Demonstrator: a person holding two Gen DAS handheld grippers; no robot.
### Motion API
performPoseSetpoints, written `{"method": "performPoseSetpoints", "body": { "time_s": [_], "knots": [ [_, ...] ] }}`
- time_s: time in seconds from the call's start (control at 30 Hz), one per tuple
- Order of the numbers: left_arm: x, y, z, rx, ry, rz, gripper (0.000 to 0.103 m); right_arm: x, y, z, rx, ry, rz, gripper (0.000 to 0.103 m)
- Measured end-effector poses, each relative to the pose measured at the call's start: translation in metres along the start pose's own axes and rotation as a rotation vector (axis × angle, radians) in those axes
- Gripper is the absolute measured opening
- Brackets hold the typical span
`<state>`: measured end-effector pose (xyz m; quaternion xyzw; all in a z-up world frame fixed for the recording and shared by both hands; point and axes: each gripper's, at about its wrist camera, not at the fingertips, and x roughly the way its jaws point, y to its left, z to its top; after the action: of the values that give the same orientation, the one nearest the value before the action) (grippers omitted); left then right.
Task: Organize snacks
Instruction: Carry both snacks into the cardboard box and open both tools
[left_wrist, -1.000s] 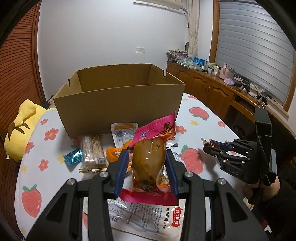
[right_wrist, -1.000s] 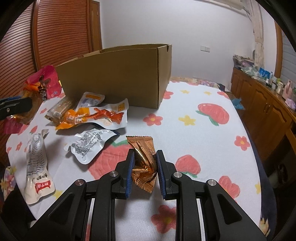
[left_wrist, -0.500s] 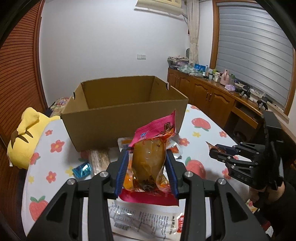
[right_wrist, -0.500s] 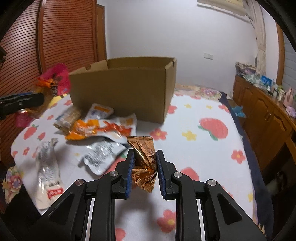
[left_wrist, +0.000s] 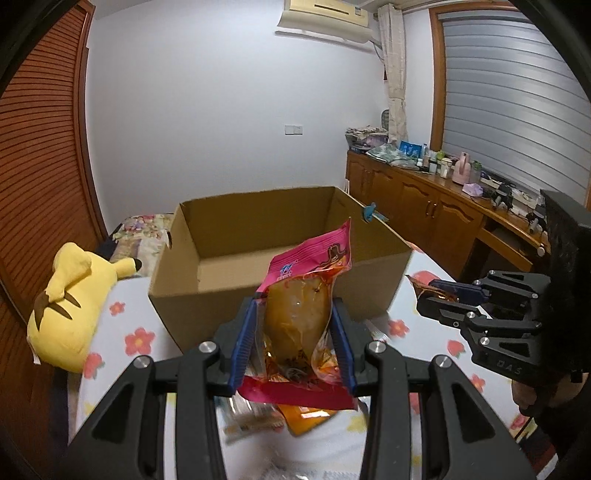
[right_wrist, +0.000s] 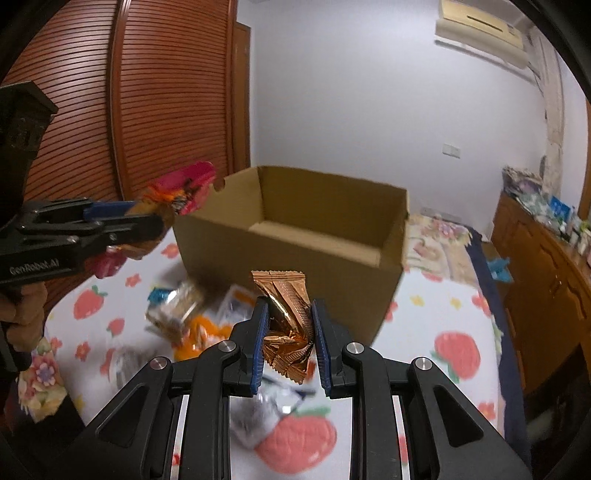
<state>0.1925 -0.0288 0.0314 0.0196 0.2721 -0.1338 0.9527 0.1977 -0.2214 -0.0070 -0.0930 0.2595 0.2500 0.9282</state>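
Both claws have risen since a second ago, so the open top of the cardboard box (left_wrist: 280, 251) now shows its bare brown floor where only its front wall faced us before. Left claw (left_wrist: 295, 314), at the lower middle of its own view, stays clenched on a pink-topped pouch (left_wrist: 299, 306), a glossy clear bag bulging with something amber, held upright in front of the box wall. Right claw (right_wrist: 290, 321) stays clenched on a copper foil packet (right_wrist: 286, 325), crinkled and ribbed at its crimped ends, low in the middle of its frame and just before the box's near corner.

Under them lies a bench (right_wrist: 443, 317) spread with a white cloth printed with strawberries and small flowers. Loose snack packets (right_wrist: 192, 321) lie on it left of centre, blurred, with orange and silvery wrappers among them. A yellow plush toy (left_wrist: 70, 295) slumps at the left edge of the left view. Slatted reddish wooden doors (right_wrist: 166, 103) fill the upper left, a plain pale wall stands behind the box, and a wooden sideboard (left_wrist: 424, 199) cluttered with bottles runs along the right under grey blinds (left_wrist: 509, 110).
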Motion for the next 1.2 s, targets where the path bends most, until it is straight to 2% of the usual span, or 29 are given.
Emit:
{"method": "performPoseSetpoints", "body": {
  "time_s": [0.23, 0.43, 0.8, 1.2],
  "knots": [
    [0.032, 0.021, 0.025, -0.011, 0.013, 0.009, 0.039, 0.028, -0.011, 0.037, -0.008, -0.003, 0.027, 0.022],
    [0.058, 0.030, 0.040, -0.003, 0.029, 0.018, 0.039, 0.055, -0.025, 0.052, -0.009, 0.025, 0.028, 0.022],
    [0.094, 0.042, 0.047, -0.007, 0.067, 0.024, 0.039, 0.088, -0.039, 0.058, 0.002, 0.081, 0.039, 0.022],
    [0.107, 0.042, 0.048, -0.008, 0.082, 0.025, 0.040, 0.095, -0.040, 0.058, -0.006, 0.102, 0.028, 0.023]
  ]
}}
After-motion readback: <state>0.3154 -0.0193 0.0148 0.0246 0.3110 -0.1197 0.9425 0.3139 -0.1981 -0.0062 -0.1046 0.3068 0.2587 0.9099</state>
